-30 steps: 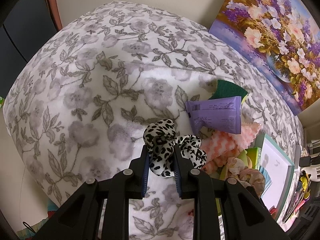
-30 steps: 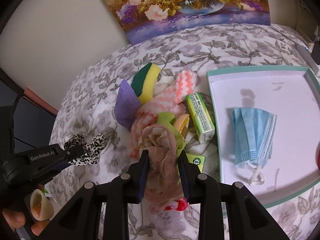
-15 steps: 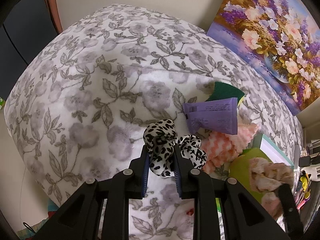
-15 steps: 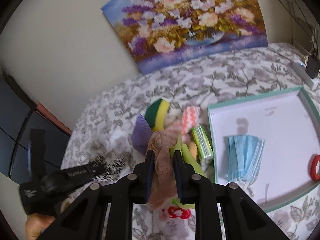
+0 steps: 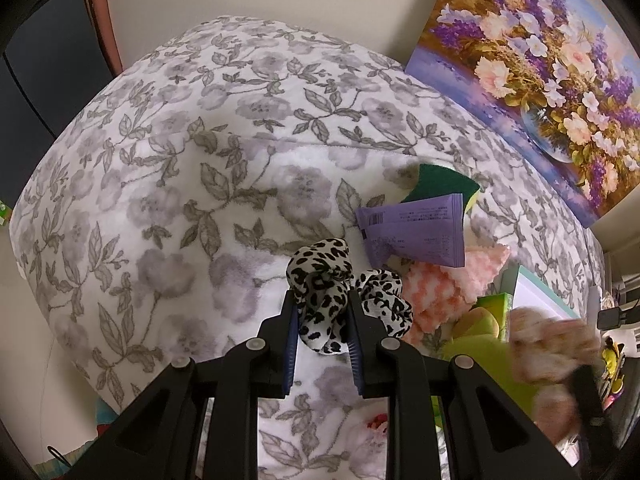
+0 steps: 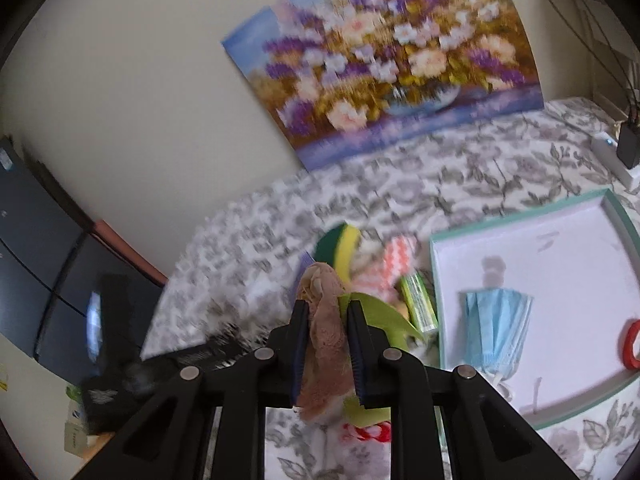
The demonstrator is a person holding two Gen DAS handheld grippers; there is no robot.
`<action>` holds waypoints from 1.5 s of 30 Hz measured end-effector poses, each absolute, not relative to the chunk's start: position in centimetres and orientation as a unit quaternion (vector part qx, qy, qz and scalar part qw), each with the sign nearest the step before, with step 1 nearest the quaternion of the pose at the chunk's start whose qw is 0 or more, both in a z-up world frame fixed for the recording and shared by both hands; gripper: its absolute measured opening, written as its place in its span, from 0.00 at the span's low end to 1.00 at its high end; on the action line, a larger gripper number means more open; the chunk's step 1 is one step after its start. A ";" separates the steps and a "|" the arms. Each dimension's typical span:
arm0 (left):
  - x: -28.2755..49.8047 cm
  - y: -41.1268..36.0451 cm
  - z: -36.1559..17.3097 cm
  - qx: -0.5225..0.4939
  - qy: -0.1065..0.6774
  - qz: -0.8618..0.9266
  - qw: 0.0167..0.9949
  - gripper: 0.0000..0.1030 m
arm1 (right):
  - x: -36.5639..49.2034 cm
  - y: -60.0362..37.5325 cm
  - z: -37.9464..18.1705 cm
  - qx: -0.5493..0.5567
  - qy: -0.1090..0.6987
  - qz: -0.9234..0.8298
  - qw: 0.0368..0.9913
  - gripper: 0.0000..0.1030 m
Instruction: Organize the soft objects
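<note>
Right gripper point(image 6: 327, 344) is pinching beige stocking point(image 6: 326, 320), lifting it w/ green cloth over pile, beside tray point(image 6: 520, 236). Left gripper point(image 5: 321, 330) is pinching leopard scrunchie point(image 5: 320, 280) on bedspread point(image 5: 180, 184). Next, prob: carrying stocking right, over tray, then releasing.

Soft, even indoor light, no glare. Left wrist view sharp except blurred beige fabric point(image 5: 554, 344) at lower right. Right wrist view motion-smeared throughout, painting point(image 6: 384, 68) included. Heavy fisheye vignetting in corners.
</note>
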State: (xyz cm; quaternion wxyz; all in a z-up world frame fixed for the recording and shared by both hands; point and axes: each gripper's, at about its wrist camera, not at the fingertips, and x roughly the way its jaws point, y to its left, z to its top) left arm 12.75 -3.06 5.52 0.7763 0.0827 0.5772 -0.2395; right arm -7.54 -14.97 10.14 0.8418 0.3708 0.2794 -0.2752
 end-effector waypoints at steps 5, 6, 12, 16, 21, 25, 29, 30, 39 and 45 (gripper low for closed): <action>12.7 -3.2 5.3 0.088 0.579 -0.240 0.775 0.22 | -6.4 -15.6 6.5 0.382 0.350 -0.287 0.806 0.20; 12.7 -3.2 5.3 0.089 0.579 -0.240 0.774 0.23 | -6.3 -15.7 5.9 0.380 0.361 -0.291 0.800 0.22; 12.7 -3.6 4.4 0.103 0.586 -0.236 0.768 0.23 | -6.5 -16.2 3.7 0.361 0.413 -0.321 0.772 0.23; 12.7 -3.9 2.9 0.115 0.604 -0.228 0.755 0.23 | -7.1 -16.6 3.0 0.357 0.431 -0.333 0.758 0.29; 12.5 -4.0 2.4 0.117 0.610 -0.229 0.750 0.23 | -7.6 -16.5 3.8 0.337 0.434 -0.347 0.760 0.55; 12.4 -4.1 2.6 0.117 0.608 -0.232 0.750 0.23 | -7.9 -16.6 4.5 0.327 0.428 -0.353 0.765 0.55; 12.3 -4.2 2.5 0.119 0.608 -0.233 0.750 0.23 | -7.5 -16.5 4.1 0.328 0.434 -0.344 0.765 0.55; 12.3 -4.3 2.5 0.118 0.608 -0.233 0.750 0.23 | -7.3 -16.5 3.8 0.329 0.438 -0.341 0.764 0.54; 12.3 -4.4 2.5 0.119 0.609 -0.235 0.748 0.23 | -6.2 -15.9 2.3 0.328 0.460 -0.318 0.761 0.12; 12.2 -4.3 3.2 0.113 0.600 -0.239 0.755 0.23 | -6.7 -15.8 4.5 0.318 0.428 -0.323 0.782 0.10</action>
